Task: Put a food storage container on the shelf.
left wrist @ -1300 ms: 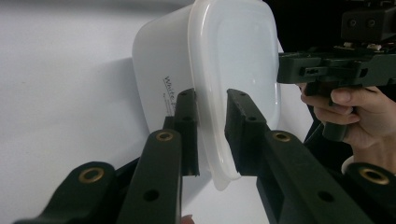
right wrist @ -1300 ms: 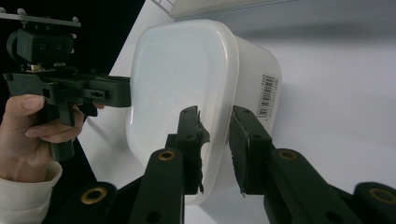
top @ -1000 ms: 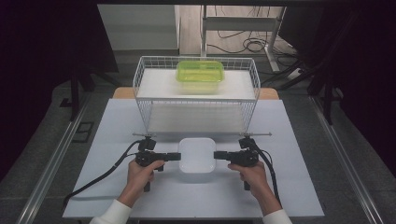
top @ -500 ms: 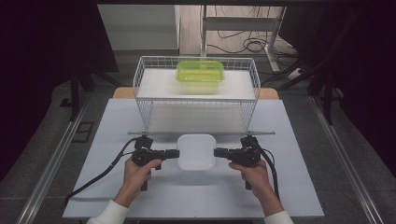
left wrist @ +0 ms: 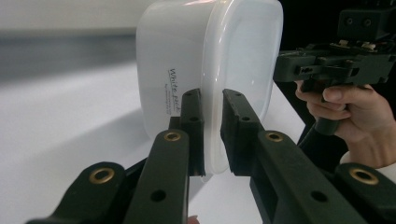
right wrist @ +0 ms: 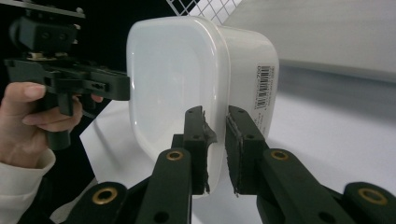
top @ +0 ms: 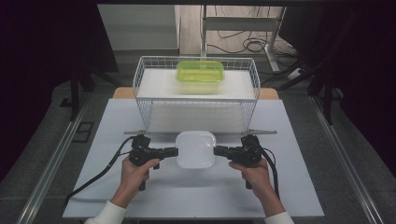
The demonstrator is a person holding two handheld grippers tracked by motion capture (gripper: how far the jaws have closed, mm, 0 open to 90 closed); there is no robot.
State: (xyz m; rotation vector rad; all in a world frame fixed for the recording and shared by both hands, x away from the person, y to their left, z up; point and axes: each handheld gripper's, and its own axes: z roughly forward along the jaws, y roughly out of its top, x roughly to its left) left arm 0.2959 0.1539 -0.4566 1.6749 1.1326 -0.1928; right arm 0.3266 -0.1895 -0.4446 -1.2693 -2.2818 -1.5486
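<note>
Both grippers are clamped on the rim of the white lidded box (top: 196,149): the left gripper (top: 172,151) pinches its left edge, the right gripper (top: 219,150) its right edge, jaws nearly closed on the lip. The box is held over the table (top: 116,196), just in front of the wire basket (top: 196,100). Grasping appears complete; placement remains. The basket holds one green lidded box (top: 200,75); the contents of both boxes cannot be determined.
</note>
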